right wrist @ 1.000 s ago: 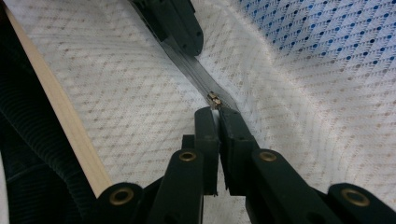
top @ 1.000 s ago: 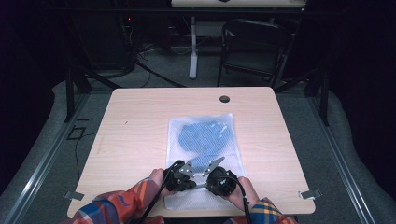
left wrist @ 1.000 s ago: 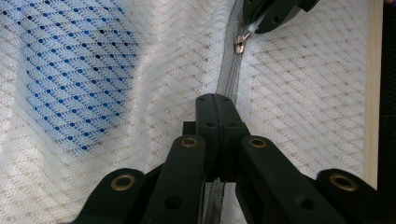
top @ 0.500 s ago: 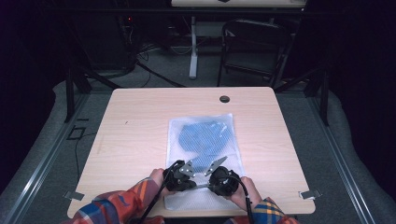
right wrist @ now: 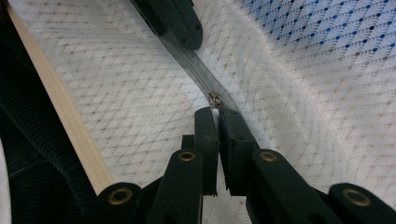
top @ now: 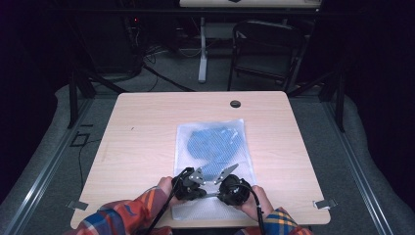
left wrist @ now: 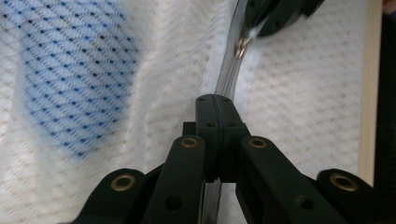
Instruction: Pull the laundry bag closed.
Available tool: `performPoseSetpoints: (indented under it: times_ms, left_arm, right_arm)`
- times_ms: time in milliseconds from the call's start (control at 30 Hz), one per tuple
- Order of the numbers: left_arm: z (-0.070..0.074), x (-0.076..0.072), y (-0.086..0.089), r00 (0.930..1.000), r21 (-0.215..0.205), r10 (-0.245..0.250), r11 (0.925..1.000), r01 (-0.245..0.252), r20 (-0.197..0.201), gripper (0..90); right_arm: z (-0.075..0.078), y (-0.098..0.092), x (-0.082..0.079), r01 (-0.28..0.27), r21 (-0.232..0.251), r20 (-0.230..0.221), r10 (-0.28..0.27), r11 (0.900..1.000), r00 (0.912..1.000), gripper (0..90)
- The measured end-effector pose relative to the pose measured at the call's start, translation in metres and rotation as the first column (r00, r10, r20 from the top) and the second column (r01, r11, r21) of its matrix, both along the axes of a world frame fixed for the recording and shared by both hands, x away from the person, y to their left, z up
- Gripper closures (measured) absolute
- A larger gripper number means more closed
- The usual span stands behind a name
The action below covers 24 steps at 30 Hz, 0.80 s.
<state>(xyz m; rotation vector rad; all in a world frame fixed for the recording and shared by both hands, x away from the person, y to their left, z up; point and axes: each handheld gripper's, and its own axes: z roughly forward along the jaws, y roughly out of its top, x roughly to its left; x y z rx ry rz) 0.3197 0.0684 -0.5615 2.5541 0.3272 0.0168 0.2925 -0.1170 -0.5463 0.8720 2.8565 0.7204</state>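
The left gripper (top: 192,182) sits at the near edge of the table (top: 147,127), jaws pinched shut on the dark zipper band (left wrist: 229,77) of a white mesh bag (top: 213,152) lying flat mid-table with something blue inside. Just right of it, the right gripper (top: 230,183) is clamped on the zipper pull (right wrist: 215,99) along the same band

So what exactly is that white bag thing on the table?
The mesh bag is a flat white net pouch lying near the table's front edge, with something blue showing through it. A dark zipper runs across its near end. The left gripper pinches the zipper band; the right gripper is shut by the small metal slider.
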Motion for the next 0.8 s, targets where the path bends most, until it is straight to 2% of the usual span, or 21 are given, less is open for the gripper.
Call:
performPoseSetpoints:
  times_ms: [33, 100, 167, 300, 467, 533, 800]
  left_arm:
    - [-0.0002, 0.0003, -0.0013, 1.0000, -0.001, -0.003, 1.0000, 0.003, 0.000, 90.0]
    - [-0.0013, 0.0001, -0.0034, 1.0000, -0.005, 0.004, 1.0000, -0.004, 0.000, 90.0]
    - [-0.0012, 0.0006, -0.0035, 1.0000, 0.001, -0.004, 1.0000, 0.004, 0.005, 90.0]
    - [-0.0014, -0.0002, -0.0034, 0.9999, 0.000, -0.004, 1.0000, 0.004, 0.010, 90.0]
    - [-0.0013, -0.0014, -0.0037, 0.9996, 0.006, -0.014, 0.9999, 0.014, 0.025, 90.0]
    - [-0.0018, -0.0022, -0.0038, 0.9998, -0.002, -0.003, 1.0000, 0.003, 0.021, 90.0]
    - [-0.0015, -0.0031, -0.0041, 0.9993, 0.006, -0.017, 0.9998, 0.017, 0.033, 90.0]
  right_arm:
    - [-0.0010, 0.0014, 0.0003, -0.007, -0.011, 0.000, 0.007, 1.000, 1.0000, 86.1]
    - [-0.0040, 0.0033, -0.0001, 0.001, 0.002, 0.001, -0.001, 1.000, 1.0000, 85.9]
    - [-0.0053, 0.0039, 0.0008, 0.006, -0.005, 0.010, -0.006, 1.000, 0.9999, 85.7]
    - [-0.0086, 0.0053, 0.0032, 0.021, 0.014, -0.001, -0.021, 1.000, 0.9998, 85.0]
    - [-0.0097, 0.0087, 0.0025, 0.023, -0.007, 0.018, -0.023, 1.000, 0.9996, 86.6]
    - [-0.0100, 0.0096, 0.0016, 0.024, -0.006, 0.018, -0.024, 1.000, 0.9995, 86.8]
    - [-0.0082, 0.0063, 0.0019, 0.021, -0.024, 0.015, -0.020, 0.999, 0.9997, 86.9]
